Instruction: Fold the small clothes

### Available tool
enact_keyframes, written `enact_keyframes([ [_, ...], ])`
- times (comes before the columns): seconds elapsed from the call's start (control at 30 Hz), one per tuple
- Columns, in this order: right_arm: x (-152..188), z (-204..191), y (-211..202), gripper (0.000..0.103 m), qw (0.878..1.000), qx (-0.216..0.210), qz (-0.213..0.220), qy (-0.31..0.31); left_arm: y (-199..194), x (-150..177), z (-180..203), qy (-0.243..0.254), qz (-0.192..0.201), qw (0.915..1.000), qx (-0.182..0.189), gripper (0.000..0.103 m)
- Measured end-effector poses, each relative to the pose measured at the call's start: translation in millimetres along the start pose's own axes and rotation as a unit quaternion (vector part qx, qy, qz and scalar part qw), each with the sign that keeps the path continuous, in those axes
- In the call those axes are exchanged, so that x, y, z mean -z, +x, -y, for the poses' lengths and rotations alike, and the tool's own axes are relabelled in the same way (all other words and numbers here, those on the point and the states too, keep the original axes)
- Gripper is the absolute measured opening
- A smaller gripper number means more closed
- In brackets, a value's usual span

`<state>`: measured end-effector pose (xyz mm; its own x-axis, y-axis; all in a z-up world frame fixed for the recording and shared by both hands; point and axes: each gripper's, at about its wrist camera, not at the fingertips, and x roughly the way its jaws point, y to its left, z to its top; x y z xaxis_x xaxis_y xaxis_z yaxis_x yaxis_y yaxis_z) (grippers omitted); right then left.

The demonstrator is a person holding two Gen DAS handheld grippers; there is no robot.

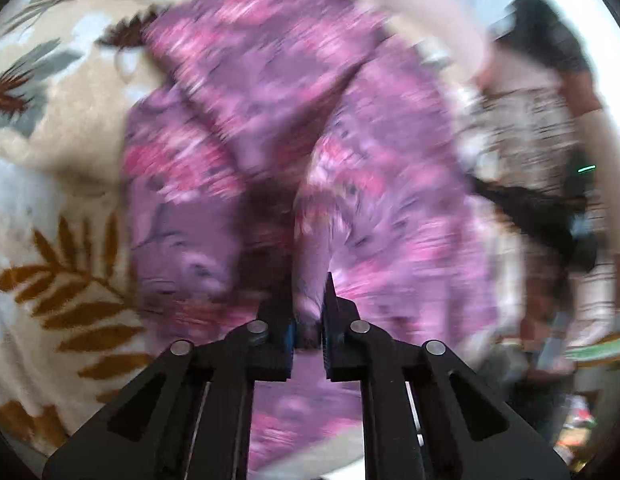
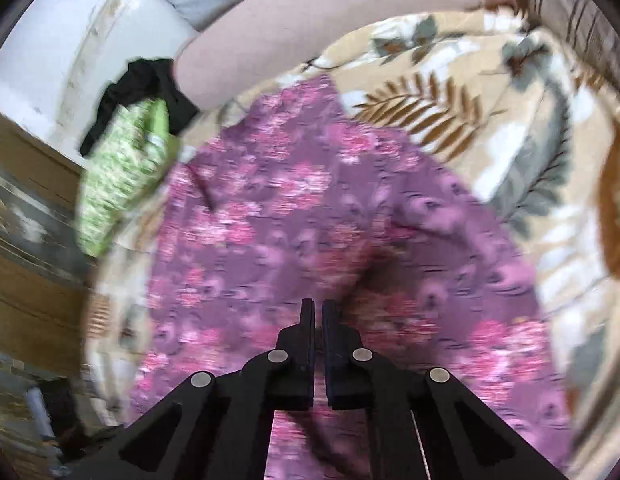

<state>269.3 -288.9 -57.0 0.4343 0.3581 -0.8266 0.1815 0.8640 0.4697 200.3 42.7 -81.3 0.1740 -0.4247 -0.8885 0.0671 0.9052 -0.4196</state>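
A purple garment with pink flowers (image 1: pixel 270 120) lies crumpled on a cream blanket with a leaf print (image 1: pixel 62 248). My left gripper (image 1: pixel 310 292) is shut on a raised fold of the purple garment, which bunches between its fingers. In the right wrist view the same garment (image 2: pixel 290 220) spreads under my right gripper (image 2: pixel 318 308), whose fingers are shut with a thin gap just above the cloth; I cannot tell whether cloth is pinched between them. Both views are blurred by motion.
A green patterned cloth (image 2: pixel 122 172) and a black cloth (image 2: pixel 146 88) lie at the blanket's far left edge. A pale pink surface (image 2: pixel 310 24) lies beyond the blanket (image 2: pixel 510 128). A dark object (image 1: pixel 550 216) shows blurred at the right of the left wrist view.
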Motion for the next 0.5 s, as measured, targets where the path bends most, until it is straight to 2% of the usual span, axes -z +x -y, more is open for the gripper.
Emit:
enact_keyframes([
  [0.03,2,3,7,0.003,1.0,0.013,-0.014,0.012,8,-1,0,0.002,-0.006,0.9995,-0.03,0.009],
  [0.1,4,10,5,0.003,0.996,-0.068,-0.02,0.05,-2,1,9,0.017,0.008,0.9991,-0.039,0.009],
  [0.13,3,13,-6,0.003,0.991,-0.117,-0.005,0.066,-10,2,14,0.028,0.022,0.9987,-0.037,0.009],
  [0.17,2,13,-18,0.003,0.988,-0.134,0.017,0.068,-25,6,20,0.042,0.048,0.9973,-0.035,0.011],
  [0.23,2,10,-48,0.005,0.987,-0.128,0.08,0.046,-45,11,28,0.058,0.08,0.9944,-0.038,0.024],
  [0.3,4,3,-68,0.008,0.987,-0.116,0.112,0.022,-66,15,31,0.063,0.111,0.9914,-0.032,0.045],
  [0.33,7,-1,-76,0.014,0.984,-0.13,0.123,0.01,-73,13,32,0.062,0.123,0.9898,-0.036,0.051],
  [0.37,8,-3,-83,0.028,0.98,-0.146,0.132,0.004,-77,9,35,0.062,0.135,0.9878,-0.046,0.059],
  [0.4,9,-5,-87,0.04,0.978,-0.153,0.14,0.002,-83,2,36,0.061,0.148,0.9853,-0.059,0.06],
  [0.43,9,-7,-94,0.063,0.975,-0.162,0.154,0.004,-88,-6,38,0.059,0.162,0.9826,-0.07,0.06],
  [0.47,11,-9,-99,0.077,0.972,-0.167,0.164,0.008,-90,-14,39,0.06,0.169,0.9808,-0.078,0.06],
  [0.5,9,-10,-104,0.077,0.971,-0.171,0.168,0.011,-91,-26,40,0.061,0.172,0.979,-0.091,0.06],
])
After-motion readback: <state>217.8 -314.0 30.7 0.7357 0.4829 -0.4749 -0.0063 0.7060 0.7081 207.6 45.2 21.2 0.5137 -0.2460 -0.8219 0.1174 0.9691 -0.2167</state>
